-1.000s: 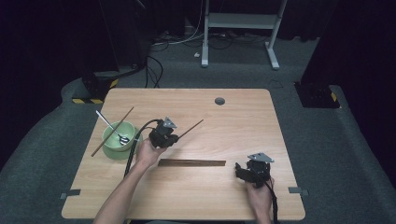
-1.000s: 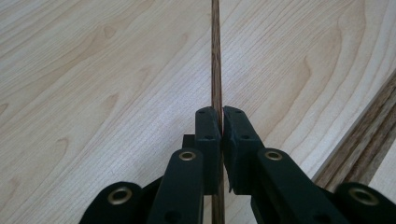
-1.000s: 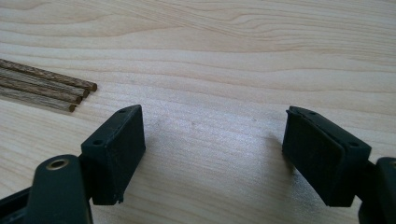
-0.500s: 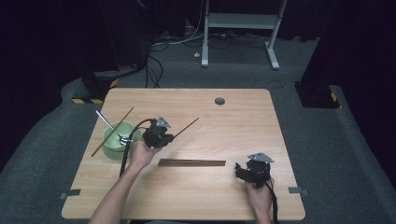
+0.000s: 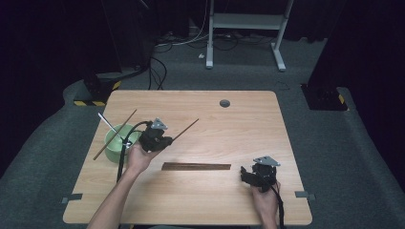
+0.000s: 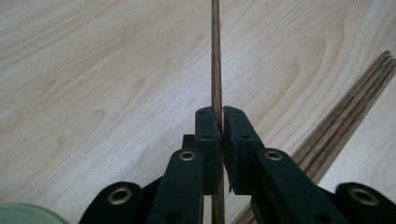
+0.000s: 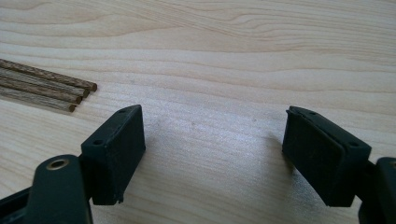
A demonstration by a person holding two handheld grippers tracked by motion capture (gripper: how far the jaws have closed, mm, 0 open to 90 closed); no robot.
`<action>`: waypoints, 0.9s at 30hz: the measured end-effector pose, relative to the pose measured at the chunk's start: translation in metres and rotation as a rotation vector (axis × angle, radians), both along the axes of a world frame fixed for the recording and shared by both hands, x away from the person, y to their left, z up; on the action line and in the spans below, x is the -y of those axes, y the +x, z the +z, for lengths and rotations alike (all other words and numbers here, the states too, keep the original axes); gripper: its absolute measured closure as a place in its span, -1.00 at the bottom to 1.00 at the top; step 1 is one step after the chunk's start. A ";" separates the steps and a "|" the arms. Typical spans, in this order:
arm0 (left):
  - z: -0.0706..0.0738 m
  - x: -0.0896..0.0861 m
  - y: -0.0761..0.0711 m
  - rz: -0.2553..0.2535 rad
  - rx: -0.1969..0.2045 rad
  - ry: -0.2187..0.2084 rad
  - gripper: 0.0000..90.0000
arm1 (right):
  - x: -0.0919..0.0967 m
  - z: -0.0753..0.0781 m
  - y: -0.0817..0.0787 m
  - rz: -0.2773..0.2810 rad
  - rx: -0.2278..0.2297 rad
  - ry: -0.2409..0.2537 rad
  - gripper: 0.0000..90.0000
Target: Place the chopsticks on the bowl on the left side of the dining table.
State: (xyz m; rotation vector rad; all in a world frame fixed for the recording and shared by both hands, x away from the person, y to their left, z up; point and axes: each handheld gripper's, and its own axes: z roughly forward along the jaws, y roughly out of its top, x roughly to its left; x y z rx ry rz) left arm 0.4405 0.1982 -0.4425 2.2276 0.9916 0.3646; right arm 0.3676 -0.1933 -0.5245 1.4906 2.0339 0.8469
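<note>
Beside the green bowl (image 5: 116,147): left tongs (image 5: 161,138) clamped on one chopstick (image 6: 215,60), carried nearer the bowl than a second ago, likely for depositing. Right tongs (image 7: 212,144) wide, empty, near the remaining chopsticks (image 5: 196,166) on the surface (image 5: 229,200).

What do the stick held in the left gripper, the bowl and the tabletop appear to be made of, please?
The stick looks like dark brown wood with fine lengthwise grain, matt, probably a chopstick. The bowl is pale green with a smooth, even surface, likely plastic or glazed ceramic; the look leaves that open. The tabletop shows light wood grain with a flat, even sheen, possibly laminate rather than solid wood.
</note>
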 end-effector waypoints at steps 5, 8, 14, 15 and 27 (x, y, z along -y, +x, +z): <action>0.003 -0.006 -0.004 0.006 -0.001 -0.004 0.88 | 0.000 0.000 0.000 0.001 0.000 0.000 -0.54; 0.006 -0.010 -0.006 0.015 0.002 -0.005 0.88 | 0.000 0.000 0.000 0.000 0.000 0.000 -0.54; 0.011 -0.020 -0.008 0.031 0.009 -0.017 0.88 | 0.000 0.000 0.000 0.001 0.000 0.000 -0.54; 0.012 -0.021 -0.009 0.032 0.009 -0.014 0.88 | 0.000 0.000 0.000 0.001 0.000 0.000 -0.54; 0.026 -0.034 -0.016 0.049 0.035 -0.003 0.88 | 0.000 0.000 0.000 0.001 0.000 0.000 -0.54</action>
